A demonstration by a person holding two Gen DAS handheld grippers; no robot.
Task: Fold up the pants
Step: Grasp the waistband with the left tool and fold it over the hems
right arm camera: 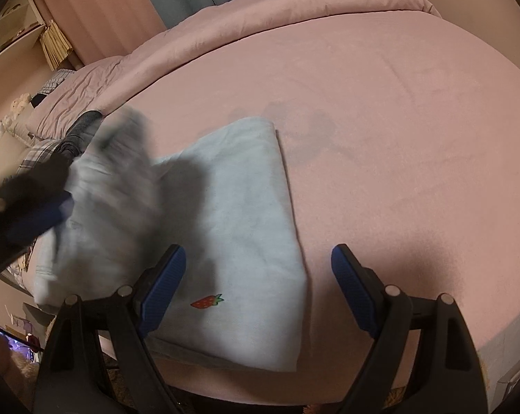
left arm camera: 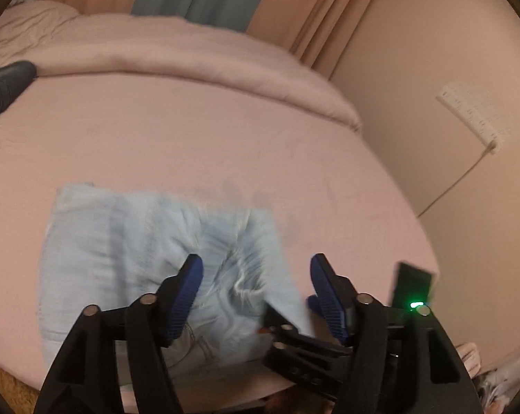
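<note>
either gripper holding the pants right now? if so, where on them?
Nothing is held. The left gripper has its jaws apart above the bunched light-blue pants, pads clear of the cloth. The right gripper is open too, hovering over their near edge.

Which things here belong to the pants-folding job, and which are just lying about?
Part of the job:
light blue pants with a strawberry motif, on the pink bed
left gripper, open
right gripper, open

Lying about:
dark rolled item
pink duvet
wall power strip
plaid cloth
</note>
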